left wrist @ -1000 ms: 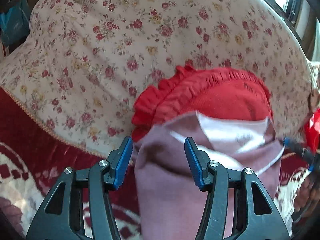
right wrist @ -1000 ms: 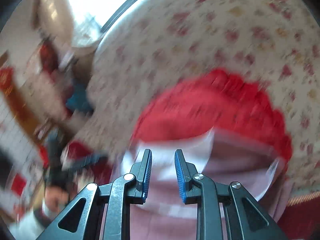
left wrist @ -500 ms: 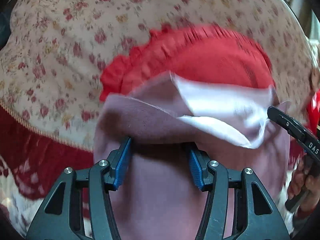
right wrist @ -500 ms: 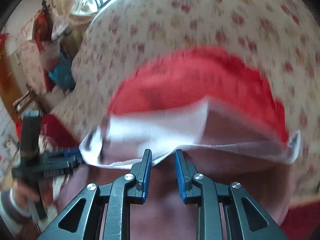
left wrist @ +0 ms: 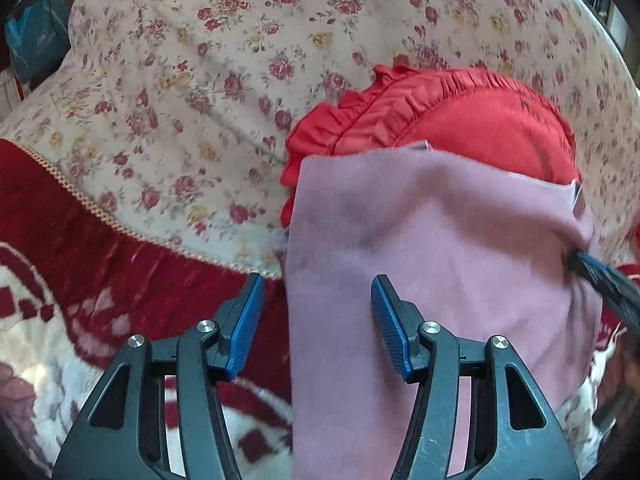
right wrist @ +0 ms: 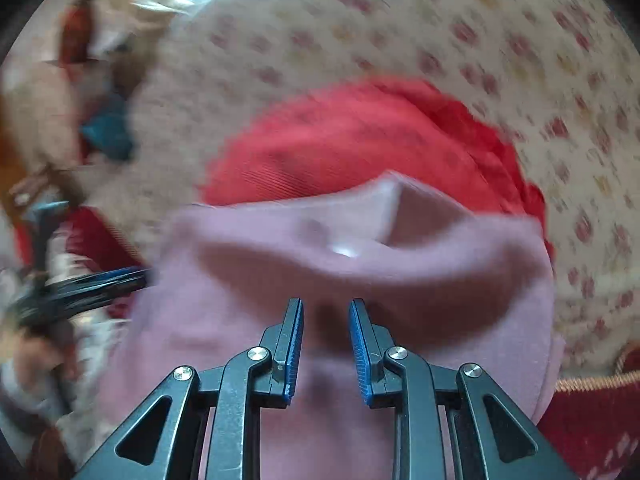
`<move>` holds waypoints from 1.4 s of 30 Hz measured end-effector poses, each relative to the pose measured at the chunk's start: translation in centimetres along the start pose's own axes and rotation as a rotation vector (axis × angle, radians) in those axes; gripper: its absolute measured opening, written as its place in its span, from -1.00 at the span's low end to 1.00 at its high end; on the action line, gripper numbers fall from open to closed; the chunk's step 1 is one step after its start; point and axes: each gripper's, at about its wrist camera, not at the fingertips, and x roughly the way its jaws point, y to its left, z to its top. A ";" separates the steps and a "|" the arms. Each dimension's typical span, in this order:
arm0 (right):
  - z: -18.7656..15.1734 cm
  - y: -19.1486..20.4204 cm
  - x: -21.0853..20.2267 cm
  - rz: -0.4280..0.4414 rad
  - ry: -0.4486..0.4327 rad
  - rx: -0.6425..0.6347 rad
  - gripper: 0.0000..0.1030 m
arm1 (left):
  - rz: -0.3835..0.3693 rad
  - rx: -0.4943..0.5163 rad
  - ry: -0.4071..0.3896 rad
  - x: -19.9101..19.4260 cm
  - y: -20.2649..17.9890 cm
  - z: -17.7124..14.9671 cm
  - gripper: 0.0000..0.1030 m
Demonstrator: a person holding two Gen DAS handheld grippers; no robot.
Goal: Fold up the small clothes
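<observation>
Jaws of both the left gripper and right gripper stand apart over the folded mauve garment at lower centre; next probably comes a second fold.

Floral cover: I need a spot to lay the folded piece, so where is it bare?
The floral cover lies bare to the left of and beyond the red ruffled garment, out to its braided edge. It is crowded where the mauve garment overlaps the red one, with the left gripper at its left edge and the right gripper over it.
</observation>
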 end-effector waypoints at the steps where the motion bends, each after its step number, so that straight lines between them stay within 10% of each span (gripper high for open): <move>1: 0.4 -0.8 1.0 -0.027 0.012 0.037 -0.57 | 0.001 0.001 -0.001 -0.3 -0.1 -0.3 0.07; 7: 2.0 -1.8 -1.5 -0.008 -0.097 0.171 -0.58 | 0.013 0.030 -0.029 -2.3 -0.4 -1.2 0.07; 16: -0.4 1.2 0.4 -0.080 0.095 0.020 -0.54 | 0.002 0.008 -0.009 -3.7 0.4 -2.6 0.07; 32: 2.0 13.0 -0.1 0.167 0.099 -0.013 -0.41 | -0.116 -0.125 0.072 -5.1 3.0 -7.8 0.37; 42: -7.4 2.6 -7.2 -0.044 0.050 0.116 -0.34 | -0.193 -0.173 0.143 -4.5 3.4 -10.3 0.37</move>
